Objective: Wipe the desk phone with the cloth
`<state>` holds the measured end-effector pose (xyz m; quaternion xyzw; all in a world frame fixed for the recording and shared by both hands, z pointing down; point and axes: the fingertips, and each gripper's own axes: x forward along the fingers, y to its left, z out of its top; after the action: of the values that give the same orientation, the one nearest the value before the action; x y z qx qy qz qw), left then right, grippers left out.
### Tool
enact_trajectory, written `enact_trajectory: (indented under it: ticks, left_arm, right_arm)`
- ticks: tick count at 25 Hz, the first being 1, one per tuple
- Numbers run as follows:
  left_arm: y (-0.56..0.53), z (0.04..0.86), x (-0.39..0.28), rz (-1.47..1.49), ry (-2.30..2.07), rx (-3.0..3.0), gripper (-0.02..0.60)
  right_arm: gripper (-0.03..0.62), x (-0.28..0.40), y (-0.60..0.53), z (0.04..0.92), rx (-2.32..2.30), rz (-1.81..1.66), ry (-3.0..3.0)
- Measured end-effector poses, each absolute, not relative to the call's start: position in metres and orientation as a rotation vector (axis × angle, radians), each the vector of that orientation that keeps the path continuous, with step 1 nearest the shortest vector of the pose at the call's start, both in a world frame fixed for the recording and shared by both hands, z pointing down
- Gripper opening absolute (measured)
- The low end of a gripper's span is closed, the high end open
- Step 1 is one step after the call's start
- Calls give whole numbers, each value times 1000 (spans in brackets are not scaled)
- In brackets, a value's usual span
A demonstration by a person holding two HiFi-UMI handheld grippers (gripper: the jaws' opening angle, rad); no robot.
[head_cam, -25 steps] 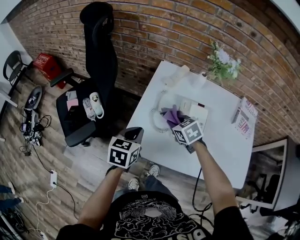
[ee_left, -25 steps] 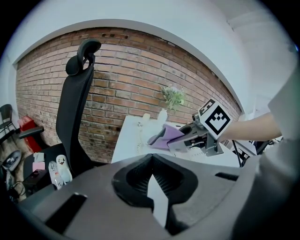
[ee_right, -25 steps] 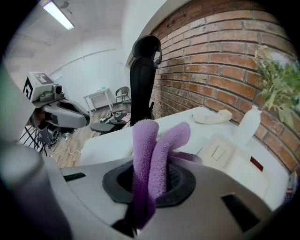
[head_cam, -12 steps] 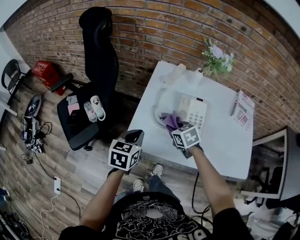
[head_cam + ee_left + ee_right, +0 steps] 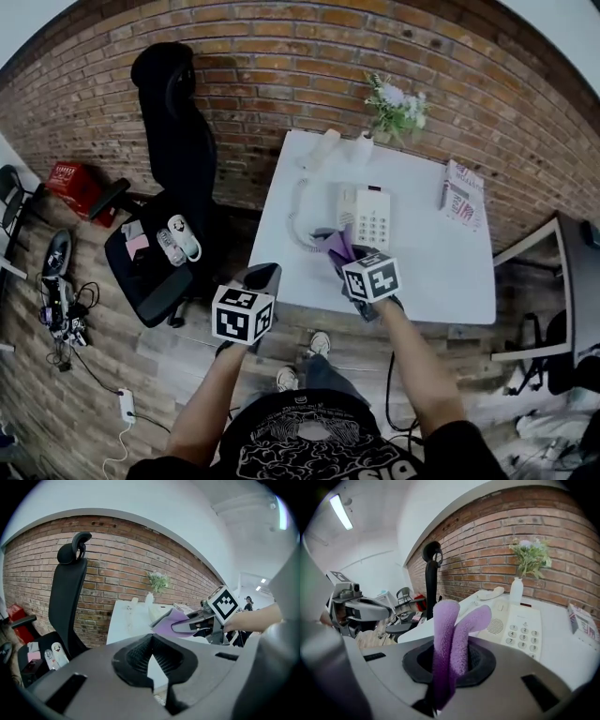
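Note:
The cream desk phone (image 5: pixel 370 217) (image 5: pixel 516 626) lies on the white desk (image 5: pixel 422 272), its handset (image 5: pixel 319 150) (image 5: pixel 491 593) off the base near the back left corner, joined by a coiled cord (image 5: pixel 295 220). My right gripper (image 5: pixel 336 251) (image 5: pixel 440 705) is shut on a folded purple cloth (image 5: pixel 337 246) (image 5: pixel 451 641) (image 5: pixel 171 620), just in front of the phone's near left corner. My left gripper (image 5: pixel 262 277) (image 5: pixel 151 674) hangs off the desk's left front, over the floor, jaws together with nothing between them.
A white vase with flowers (image 5: pixel 389 105) (image 5: pixel 525 559) stands at the desk's back edge, and a printed booklet (image 5: pixel 457 195) lies at the back right. A black office chair (image 5: pixel 169 187) (image 5: pixel 63 602) holding small items stands left of the desk. Cables and a red crate (image 5: pixel 73 180) lie on the wooden floor.
The head view has swung, so desk and phone sit higher and more centred. My right gripper with the cloth has drawn back slightly from the phone toward the desk's front edge.

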<state>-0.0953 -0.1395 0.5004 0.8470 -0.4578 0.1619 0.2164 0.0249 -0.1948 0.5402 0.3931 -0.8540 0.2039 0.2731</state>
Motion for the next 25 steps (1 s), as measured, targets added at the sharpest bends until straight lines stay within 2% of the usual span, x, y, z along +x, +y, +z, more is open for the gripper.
enact_trajectory:
  ticks: [15, 25]
  left_arm:
    - [-126, 454, -31, 417, -1116, 2530, 6]
    - [-126, 428, 4, 395, -1179, 2571, 6]
  right_arm:
    - [48, 105, -127, 446, 1446, 508, -2361]
    - [48, 172, -102, 399, 1615, 427, -2390]
